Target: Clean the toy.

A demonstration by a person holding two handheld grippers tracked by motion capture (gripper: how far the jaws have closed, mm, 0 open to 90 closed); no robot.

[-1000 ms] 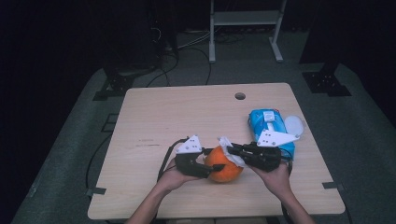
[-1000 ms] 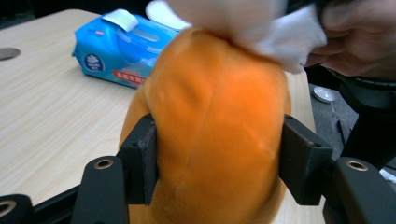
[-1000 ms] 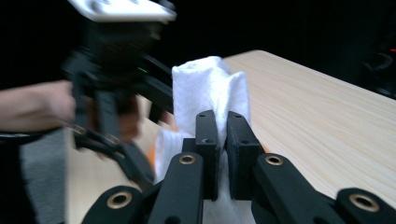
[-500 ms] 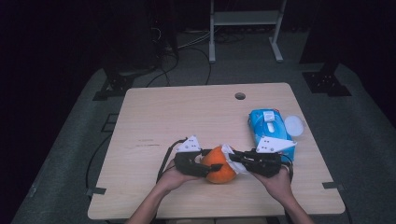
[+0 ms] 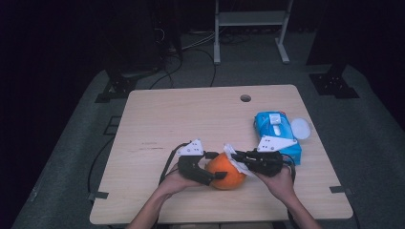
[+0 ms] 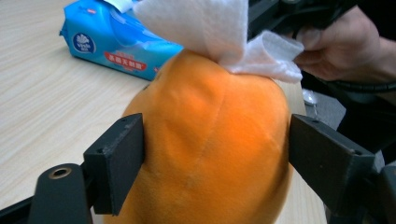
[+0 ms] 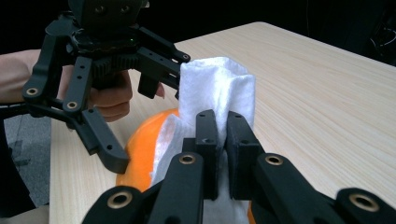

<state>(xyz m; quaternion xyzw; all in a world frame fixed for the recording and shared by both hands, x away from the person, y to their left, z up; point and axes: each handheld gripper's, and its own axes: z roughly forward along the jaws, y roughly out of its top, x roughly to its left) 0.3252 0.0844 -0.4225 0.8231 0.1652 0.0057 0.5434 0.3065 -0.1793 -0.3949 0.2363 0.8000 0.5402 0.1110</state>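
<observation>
An orange round fruit (image 5: pixel 225 171) (image 6: pixel 210 140) rests near the table's front edge, and my left gripper (image 5: pixel 215 167) (image 6: pixel 217 154) is shut on it, one jaw on each side. A white wipe (image 5: pixel 235 159) (image 7: pixel 217 93) (image 6: pixel 224 32) lies against the top of the orange (image 7: pixel 140 154). My right gripper (image 5: pixel 239 161) (image 7: pixel 220 154) is shut on that wipe, its jaws pinching the folded cloth. In the right gripper view the left gripper (image 7: pixel 116 60) and the hand holding it show beyond the orange.
A blue pack of wet wipes (image 5: pixel 277 133) (image 6: pixel 116 42) lies at the table's right side, with a round white lid (image 5: pixel 300 128) beside it. A cable hole (image 5: pixel 245 98) sits near the far edge of the wooden table (image 5: pixel 191 119). Stand legs and cables lie beyond.
Both grippers and the orange have shifted slightly toward the front edge. The wipe stays pressed on the orange's top; both grips are unchanged.
</observation>
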